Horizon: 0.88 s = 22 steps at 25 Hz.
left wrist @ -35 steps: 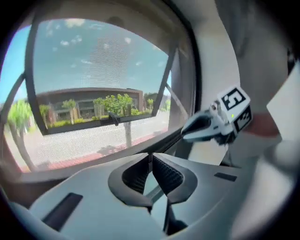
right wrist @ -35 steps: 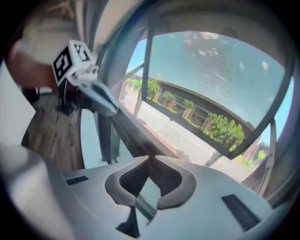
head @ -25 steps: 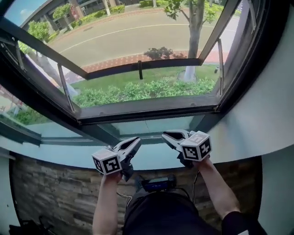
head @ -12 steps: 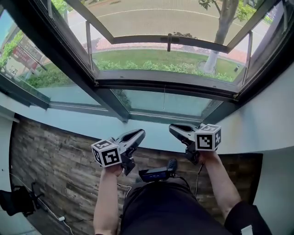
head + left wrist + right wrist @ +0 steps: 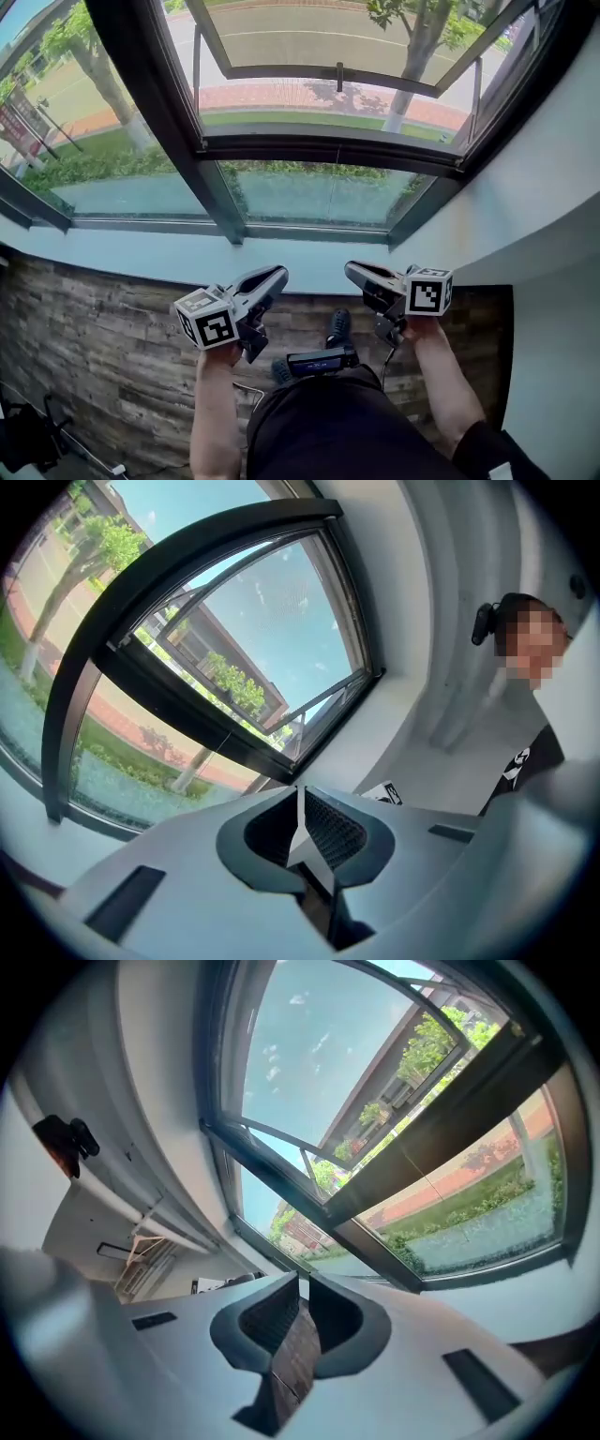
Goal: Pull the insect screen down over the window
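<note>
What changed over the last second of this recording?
The head view tipped down and left: the window sits higher in frame, and more floor shows. The left gripper and right gripper drew back: they overlapped the sill, now mostly the floor. Nothing was gripped or released. Unchanged: window open, no screen down, both grippers closed and empty.

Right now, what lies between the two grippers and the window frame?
Only the bare pale sill, seen in the head view, separates the left gripper and right gripper from the window frame.
</note>
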Each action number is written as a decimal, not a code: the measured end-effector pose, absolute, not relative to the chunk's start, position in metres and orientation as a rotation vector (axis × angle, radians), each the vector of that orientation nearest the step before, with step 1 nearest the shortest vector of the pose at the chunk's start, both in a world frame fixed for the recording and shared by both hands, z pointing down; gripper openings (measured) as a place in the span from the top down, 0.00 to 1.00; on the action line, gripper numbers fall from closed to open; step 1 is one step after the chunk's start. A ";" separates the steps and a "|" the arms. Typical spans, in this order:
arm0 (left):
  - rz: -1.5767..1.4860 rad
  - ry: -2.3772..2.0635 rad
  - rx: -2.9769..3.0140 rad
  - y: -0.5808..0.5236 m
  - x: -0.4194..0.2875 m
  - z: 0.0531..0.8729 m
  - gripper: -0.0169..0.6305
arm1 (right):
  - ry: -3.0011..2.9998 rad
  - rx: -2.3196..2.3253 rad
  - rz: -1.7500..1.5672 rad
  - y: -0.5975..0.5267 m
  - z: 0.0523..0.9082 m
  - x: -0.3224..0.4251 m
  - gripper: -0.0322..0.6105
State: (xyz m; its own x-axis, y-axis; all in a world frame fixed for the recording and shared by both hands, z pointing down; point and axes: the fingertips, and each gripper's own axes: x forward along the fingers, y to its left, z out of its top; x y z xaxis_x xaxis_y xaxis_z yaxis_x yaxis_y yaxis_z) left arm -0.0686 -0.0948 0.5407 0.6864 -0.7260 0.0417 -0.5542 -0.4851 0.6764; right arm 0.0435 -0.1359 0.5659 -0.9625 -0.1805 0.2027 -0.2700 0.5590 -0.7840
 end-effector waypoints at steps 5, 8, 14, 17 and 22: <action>-0.337 -0.882 2.245 -0.048 -0.069 0.538 0.93 | -2.685 0.545 1.419 -0.072 0.563 0.055 0.89; -0.334 -0.832 2.305 -0.029 -0.061 0.533 0.93 | -2.663 0.634 1.410 -0.047 0.566 0.069 0.90; -0.326 -0.771 2.431 -0.011 -0.040 0.507 0.93 | -2.705 0.732 1.388 -0.034 0.547 0.085 0.93; -0.294 -0.761 2.484 -0.003 -0.032 0.496 0.93 | -2.761 0.709 1.347 -0.031 0.535 0.084 0.94; -0.238 -0.758 2.474 0.004 -0.009 0.494 0.93 | -2.820 0.686 1.367 -0.014 0.525 0.100 0.94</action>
State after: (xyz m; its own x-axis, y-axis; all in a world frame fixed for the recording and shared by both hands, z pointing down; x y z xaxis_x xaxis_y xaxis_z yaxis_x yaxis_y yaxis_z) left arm -0.0094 0.0041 0.4935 0.8263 -0.5631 -0.0110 -0.4685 -0.6980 0.5415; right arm 0.1001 -0.0139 0.5250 -0.9064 -0.4040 0.1233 -0.3471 0.5458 -0.7626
